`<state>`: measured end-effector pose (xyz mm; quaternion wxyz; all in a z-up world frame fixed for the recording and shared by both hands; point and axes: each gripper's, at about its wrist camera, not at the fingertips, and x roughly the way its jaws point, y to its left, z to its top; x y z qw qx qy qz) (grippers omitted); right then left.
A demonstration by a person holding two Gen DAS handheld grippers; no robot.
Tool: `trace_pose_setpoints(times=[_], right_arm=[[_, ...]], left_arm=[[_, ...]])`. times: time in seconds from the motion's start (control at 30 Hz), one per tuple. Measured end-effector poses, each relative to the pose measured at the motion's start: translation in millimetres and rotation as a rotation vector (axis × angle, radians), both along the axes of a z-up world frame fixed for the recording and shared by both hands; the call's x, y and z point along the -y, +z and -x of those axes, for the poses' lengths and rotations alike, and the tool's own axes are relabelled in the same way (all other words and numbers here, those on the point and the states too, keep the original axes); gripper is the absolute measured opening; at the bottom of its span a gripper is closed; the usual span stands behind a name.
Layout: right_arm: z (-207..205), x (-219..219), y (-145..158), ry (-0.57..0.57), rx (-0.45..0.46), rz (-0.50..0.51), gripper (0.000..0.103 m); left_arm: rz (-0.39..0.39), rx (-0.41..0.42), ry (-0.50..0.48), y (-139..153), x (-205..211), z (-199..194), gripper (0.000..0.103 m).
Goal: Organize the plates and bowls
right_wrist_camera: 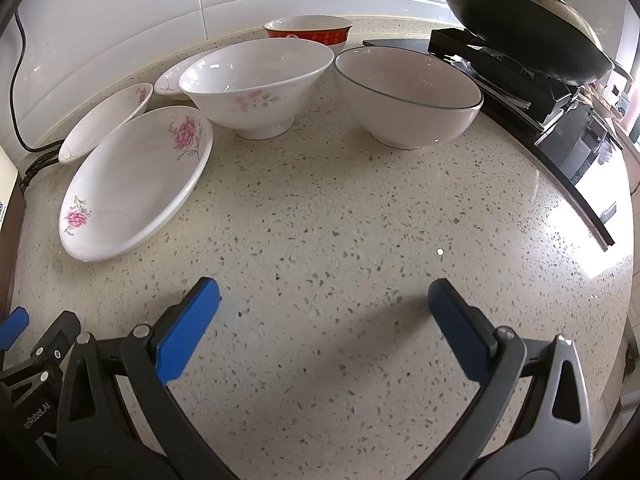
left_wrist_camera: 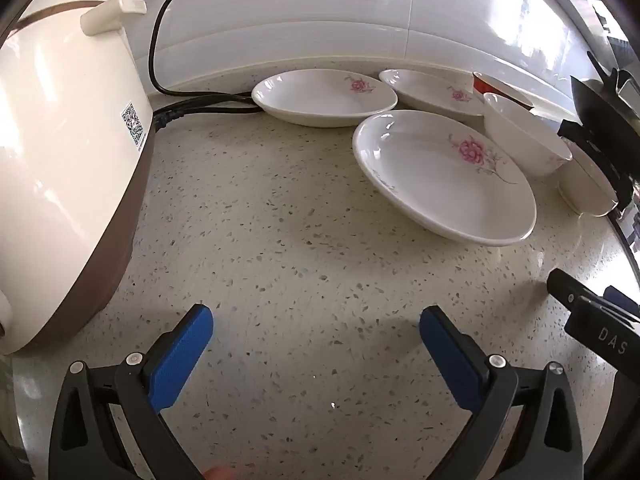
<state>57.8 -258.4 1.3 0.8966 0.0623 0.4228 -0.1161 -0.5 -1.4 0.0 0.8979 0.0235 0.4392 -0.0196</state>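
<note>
At 9 o'clock, rice cooker [left_wrist_camera: 60, 152]; at 2, wok [right_wrist_camera: 520, 28]; nearest flowered plate [right_wrist_camera: 136, 184] lengthwise toward 1; left gripper [left_wrist_camera: 316, 320] and right gripper [right_wrist_camera: 324, 296] wide, empty.

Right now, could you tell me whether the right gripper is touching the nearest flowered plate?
Apart. The right wrist view shows the right gripper open over bare counter, the flowered plate well beyond its fingertips.
</note>
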Motion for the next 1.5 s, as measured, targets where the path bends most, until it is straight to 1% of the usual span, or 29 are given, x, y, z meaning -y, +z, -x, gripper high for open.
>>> trace_pose_setpoints(times=[0.07, 0.1, 0.13, 0.2, 0.23, 0.27, 0.3, 0.37, 1.07, 1.33, 1.5], right_arm=[[0.0, 0.0, 0.0, 0.0, 0.0, 0.0, 0.103], [0.0, 0.0, 0.0, 0.0, 0.0, 0.001, 0.103], [0.0, -0.1, 0.0, 0.001, -0.001, 0.001, 0.103], [0.7, -0.5, 0.0, 0.008, 0.0, 0.001, 0.103], [0.8, -0.4, 0.0, 0.008, 0.001, 0.001, 0.103], [0.8, -0.4, 0.0, 0.008, 0.001, 0.001, 0.103], [0.8, -0.4, 0.1, 0.008, 0.001, 0.001, 0.103], [0.7, -0.5, 0.1, 0.008, 0.0, 0.002, 0.103], [0.7, -0.5, 0.0, 0.008, 0.0, 0.002, 0.103], [0.5, 1.0, -1.7, 0.008, -0.001, 0.001, 0.103], [0.7, 1.3, -1.6, 0.008, -0.001, 0.002, 0.103]], left_arm=[[-0.002, -0.001, -0.026, 0.1, 2.8, 1.8, 0.103], [0.007, -0.018, -0.028, -0.2, 1.0, -1.2, 0.103], [0.06, -0.017, -0.025, 0.2, -9.0, -1.4, 0.103], [0.051, -0.035, -0.025, 2.9, -13.3, -6.7, 0.103], [0.047, -0.019, -0.014, 2.2, -14.6, 0.8, 0.103], [0.047, -0.025, -0.012, 0.4, -14.8, -0.9, 0.103], [0.043, -0.024, 0.01, -0.9, -8.0, -0.8, 0.103], [0.033, -0.028, 0.02, -1.8, -3.8, -1.2, 0.103], [0.03, -0.024, -0.09, -4.4, 1.9, -11.4, 0.103], [0.027, -0.027, -0.161, -4.4, 7.3, -21.7, 0.103], [0.027, -0.027, -0.176, -5.1, 9.6, -24.8, 0.103]])
